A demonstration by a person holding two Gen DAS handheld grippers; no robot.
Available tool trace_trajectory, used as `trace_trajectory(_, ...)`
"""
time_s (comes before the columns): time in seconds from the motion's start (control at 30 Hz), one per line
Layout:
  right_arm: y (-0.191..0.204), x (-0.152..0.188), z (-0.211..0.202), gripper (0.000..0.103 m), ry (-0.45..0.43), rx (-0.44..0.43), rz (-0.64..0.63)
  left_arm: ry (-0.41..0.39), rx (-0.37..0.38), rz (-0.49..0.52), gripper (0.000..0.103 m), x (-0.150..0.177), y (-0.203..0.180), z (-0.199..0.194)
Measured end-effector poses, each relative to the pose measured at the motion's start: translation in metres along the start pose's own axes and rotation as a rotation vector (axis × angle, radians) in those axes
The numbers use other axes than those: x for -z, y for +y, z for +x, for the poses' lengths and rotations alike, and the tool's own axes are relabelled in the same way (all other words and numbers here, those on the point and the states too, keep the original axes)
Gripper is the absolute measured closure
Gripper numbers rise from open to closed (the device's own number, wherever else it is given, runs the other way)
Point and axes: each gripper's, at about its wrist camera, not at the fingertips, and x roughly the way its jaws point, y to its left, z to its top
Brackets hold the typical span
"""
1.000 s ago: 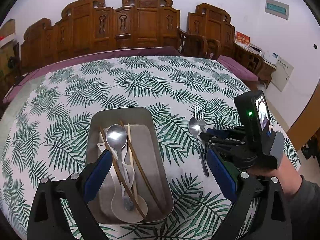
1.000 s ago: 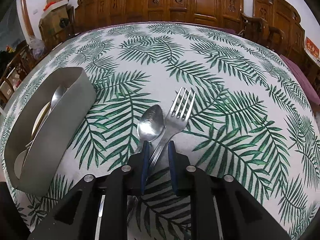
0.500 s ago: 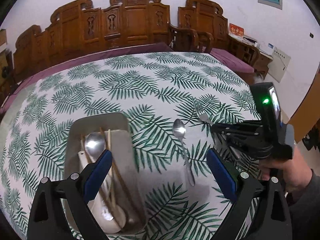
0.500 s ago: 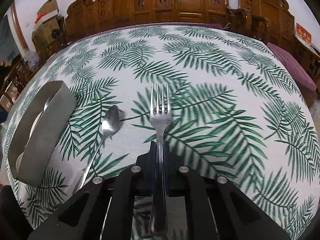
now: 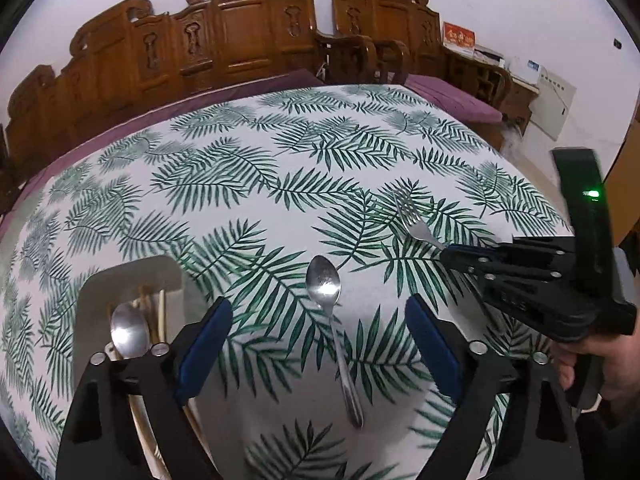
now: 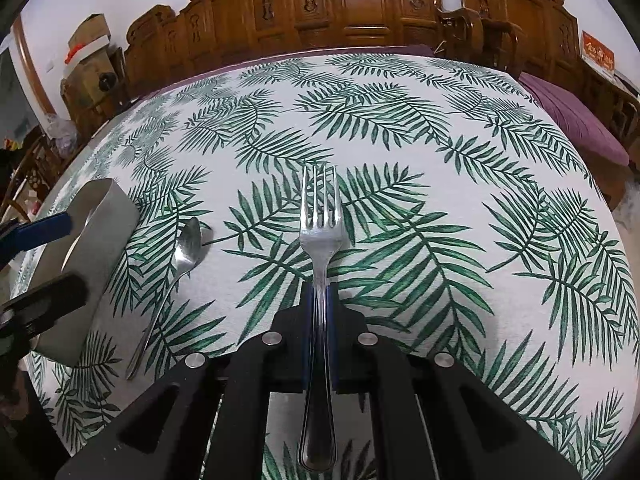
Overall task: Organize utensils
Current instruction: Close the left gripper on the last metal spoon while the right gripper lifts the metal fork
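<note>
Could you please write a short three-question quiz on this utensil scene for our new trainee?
1. True or false: the right tongs are shut on the fork.
2. Which utensil lies on the tablecloth framed between the open left tongs? A) chopsticks B) metal spoon C) knife
3. Fill in: the grey tray already holds a metal spoon, a white spoon and wooden ____.

Key
1. True; the fork's handle is clamped between the pads.
2. B, the loose spoon, untouched by either pad.
3. Chopsticks.
</note>
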Motion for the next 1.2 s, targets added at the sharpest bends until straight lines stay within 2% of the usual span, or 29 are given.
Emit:
trace_trajectory(0.3, -0.008, 0.0, 0.0, 0.095, 0.003, -0.014, 0.02, 0.088, 0.008, -0.021, 0.047, -0.012, -0.002, 0.043)
trace_trajectory(0.6, -0.006, 0.001, 0.002, 0.094, 0.008, -0.027, 0.02, 0.149, -0.026, -0.017, 0.061, -0.02, -0.006, 0.072)
trace_trajectory(0.97, -0.003, 0.001, 0.002, 0.094, 0.01, -0.039, 0.016, 0.176, -0.046, -0.046, 0.063, -0.016, -0.001, 0.088)
trace_trajectory(1.03, -0.003, 0.001, 0.002, 0.094, 0.009, -0.042, 0.014, 0.169, -0.044, -0.045, 0.068, -0.016, -0.002, 0.088)
trace_trajectory(1.07, -0.003, 0.001, 0.001, 0.094, 0.008, -0.043, 0.013, 0.166, -0.042, -0.043, 0.076, -0.016, -0.002, 0.087)
trace_trajectory(1.2, 0.0, 0.0, 0.001, 0.094, 0.007, -0.046, 0.008, 0.155, -0.033, -0.045, 0.076, -0.014, -0.002, 0.083)
